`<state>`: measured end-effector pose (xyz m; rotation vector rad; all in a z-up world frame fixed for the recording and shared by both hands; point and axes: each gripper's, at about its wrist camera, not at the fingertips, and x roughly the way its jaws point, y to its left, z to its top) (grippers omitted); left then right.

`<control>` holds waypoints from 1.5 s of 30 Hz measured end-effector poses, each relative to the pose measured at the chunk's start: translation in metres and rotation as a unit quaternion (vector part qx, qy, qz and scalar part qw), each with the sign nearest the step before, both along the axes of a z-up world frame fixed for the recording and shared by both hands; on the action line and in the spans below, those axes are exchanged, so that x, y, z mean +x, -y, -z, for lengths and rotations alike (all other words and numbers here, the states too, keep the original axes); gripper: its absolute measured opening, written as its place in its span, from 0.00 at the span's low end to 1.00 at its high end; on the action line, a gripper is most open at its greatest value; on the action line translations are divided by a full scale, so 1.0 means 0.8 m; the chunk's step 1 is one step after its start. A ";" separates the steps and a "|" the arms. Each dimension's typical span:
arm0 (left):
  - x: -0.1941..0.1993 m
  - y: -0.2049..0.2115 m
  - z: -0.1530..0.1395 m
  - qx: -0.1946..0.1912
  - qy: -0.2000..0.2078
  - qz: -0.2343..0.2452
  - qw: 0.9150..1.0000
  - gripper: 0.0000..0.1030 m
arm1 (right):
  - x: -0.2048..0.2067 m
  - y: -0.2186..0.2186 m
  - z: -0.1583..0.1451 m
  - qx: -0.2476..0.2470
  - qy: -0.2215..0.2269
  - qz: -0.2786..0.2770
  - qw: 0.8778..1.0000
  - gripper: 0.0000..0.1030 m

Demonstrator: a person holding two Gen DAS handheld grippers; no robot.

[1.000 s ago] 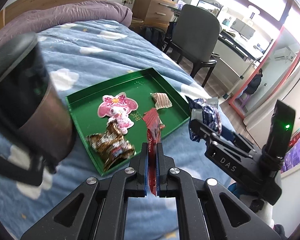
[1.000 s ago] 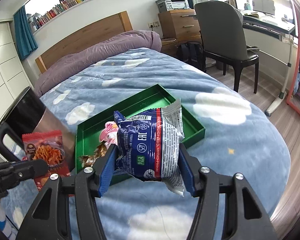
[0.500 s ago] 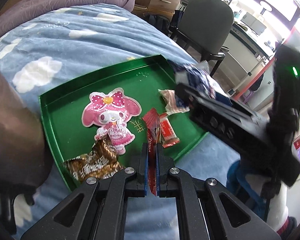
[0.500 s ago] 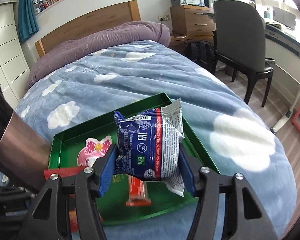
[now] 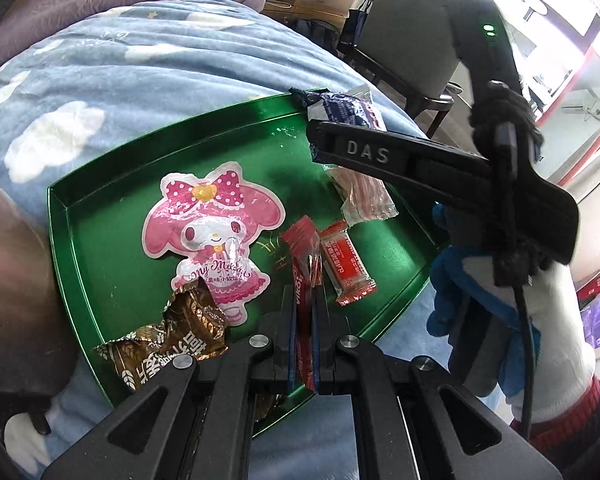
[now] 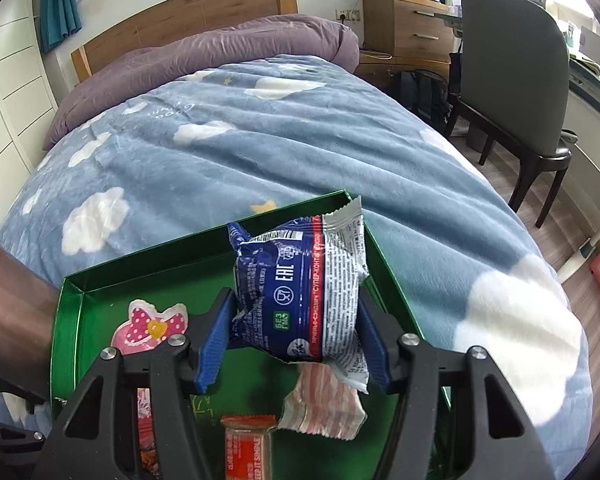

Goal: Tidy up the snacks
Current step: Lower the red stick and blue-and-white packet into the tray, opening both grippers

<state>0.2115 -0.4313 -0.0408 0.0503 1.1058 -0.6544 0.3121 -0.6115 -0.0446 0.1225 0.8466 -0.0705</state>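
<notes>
A green tray lies on the blue cloud blanket; it also shows in the right wrist view. In it lie a pink cartoon packet, a brown foil packet, a small red bar and a striped pink wrapper. My left gripper is shut on a thin red snack packet, held edge-on over the tray's near side. My right gripper is shut on a blue and white snack bag, held above the tray's far right part.
A dark metal cylinder stands at the tray's left. The blanket's right edge drops to a wooden floor with a grey chair. A purple pillow and a headboard are at the far end.
Both grippers moved in over the tray with their packets. The right gripper with the blue bag went further, over the tray's far right part.
</notes>
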 end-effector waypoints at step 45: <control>-0.002 0.015 0.005 0.096 0.094 -0.012 0.991 0.13 | -0.001 0.002 0.033 -0.010 -0.030 0.001 1.000 0.96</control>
